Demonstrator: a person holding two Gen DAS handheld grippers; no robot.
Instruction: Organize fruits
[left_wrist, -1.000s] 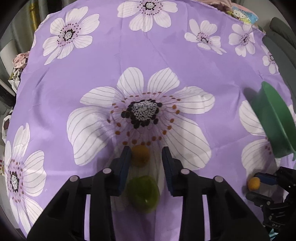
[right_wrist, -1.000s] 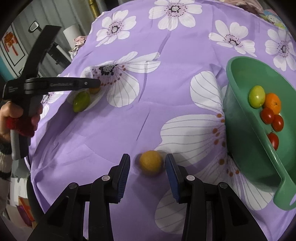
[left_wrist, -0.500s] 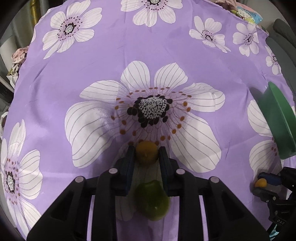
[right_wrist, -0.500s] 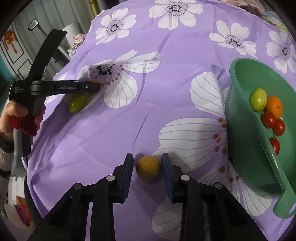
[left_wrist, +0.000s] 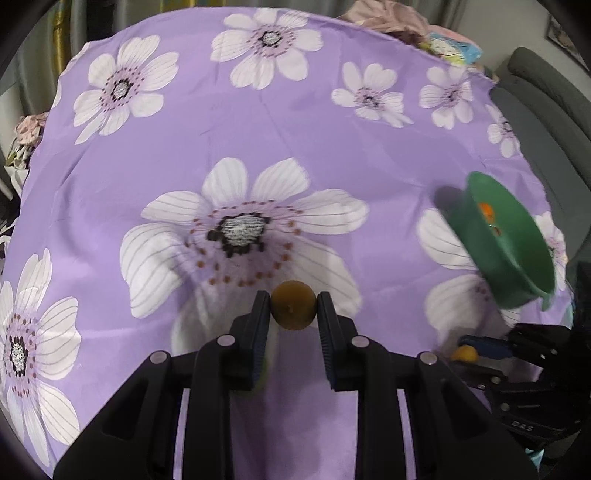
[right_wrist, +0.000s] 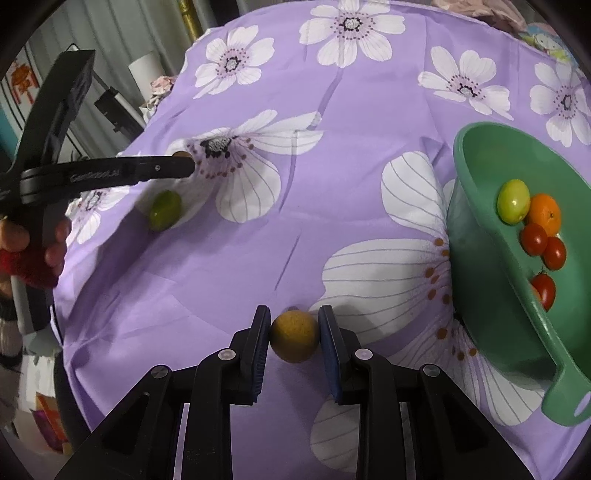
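My left gripper (left_wrist: 293, 308) is shut on a small brown-yellow round fruit (left_wrist: 293, 304) and holds it above the purple flowered cloth (left_wrist: 258, 140). My right gripper (right_wrist: 294, 334) is shut on a similar yellow-brown fruit (right_wrist: 294, 336), just above the cloth. A green lime-like fruit (right_wrist: 165, 209) lies on the cloth below the left gripper, which shows in the right wrist view (right_wrist: 181, 160). The green bowl (right_wrist: 480, 258) at the right holds a green fruit (right_wrist: 513, 201), an orange (right_wrist: 545, 214) and three red tomatoes (right_wrist: 533, 238).
The bowl also shows in the left wrist view (left_wrist: 476, 229), tilted at the right. The cloth (right_wrist: 351, 110) covers a round table whose edge drops off at the left and front. A grey sofa (left_wrist: 535, 88) stands beyond the table.
Both grippers closed on their round fruits. The left gripper has risen with its fruit, leaving the green fruit on the cloth.
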